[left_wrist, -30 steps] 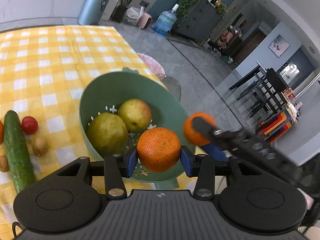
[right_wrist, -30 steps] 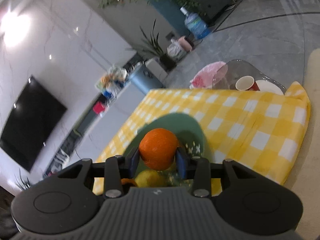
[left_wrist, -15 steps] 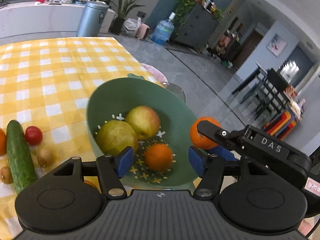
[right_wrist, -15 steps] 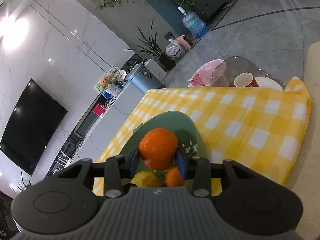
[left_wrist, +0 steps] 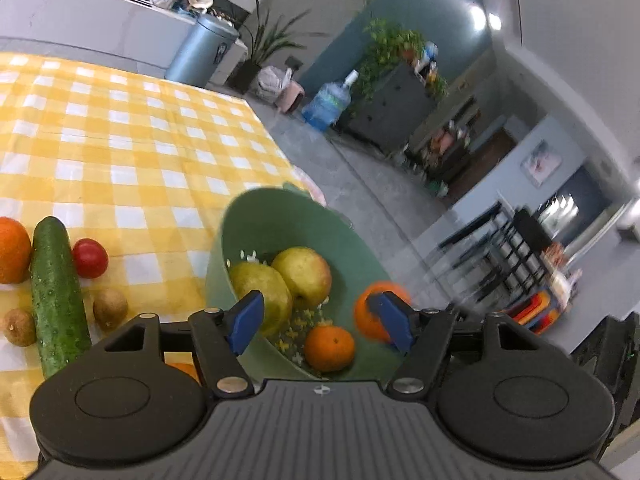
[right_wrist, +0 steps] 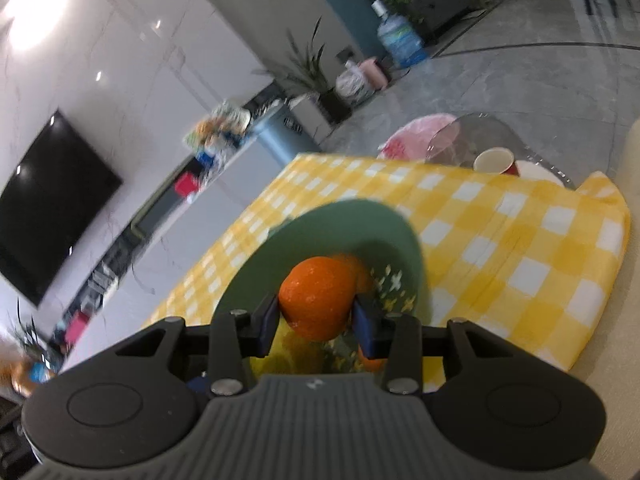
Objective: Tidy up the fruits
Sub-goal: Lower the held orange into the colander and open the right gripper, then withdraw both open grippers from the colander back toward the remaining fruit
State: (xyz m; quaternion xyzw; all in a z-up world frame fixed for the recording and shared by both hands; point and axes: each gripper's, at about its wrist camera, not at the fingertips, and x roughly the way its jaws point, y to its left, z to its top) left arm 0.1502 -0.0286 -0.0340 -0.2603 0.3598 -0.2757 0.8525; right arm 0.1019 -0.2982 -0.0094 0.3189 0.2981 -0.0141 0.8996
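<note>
Left wrist view: the left gripper [left_wrist: 320, 322] is released, its blue-padded fingers [left_wrist: 248, 315] spread wide with nothing between them. Past them sits a green plastic colander [left_wrist: 276, 224], round and smooth-walled, with cross-shaped drain holes in its floor. Inside lie two yellow-green pears [left_wrist: 264, 294], matte and rounded, and at 5 o'clock of them a small dimpled orange [left_wrist: 329, 347]. At 3 o'clock, beyond the colander's rim, a second orange [left_wrist: 366, 308] shows partly behind the blue pad. The colander stands on a yellow-and-white checked tablecloth [left_wrist: 132, 152]. At 9 o'clock lie a long bumpy cucumber [left_wrist: 56, 296], a glossy red tomato [left_wrist: 90, 258], two fuzzy brown kiwis [left_wrist: 110, 307] and part of another orange [left_wrist: 12, 250] at the frame edge.

Right wrist view: the right gripper [right_wrist: 316, 316] is clenched on a pebbly-skinned orange [right_wrist: 316, 300], both pads pressed against its sides. It hangs over the colander [right_wrist: 340, 224], whose rim curves from 9 to 3 o'clock behind the fruit. Yellow fruit shows blurred below. At 2 o'clock, off the cloth [right_wrist: 520, 248], stands a red paper cup [right_wrist: 494, 160].
</note>
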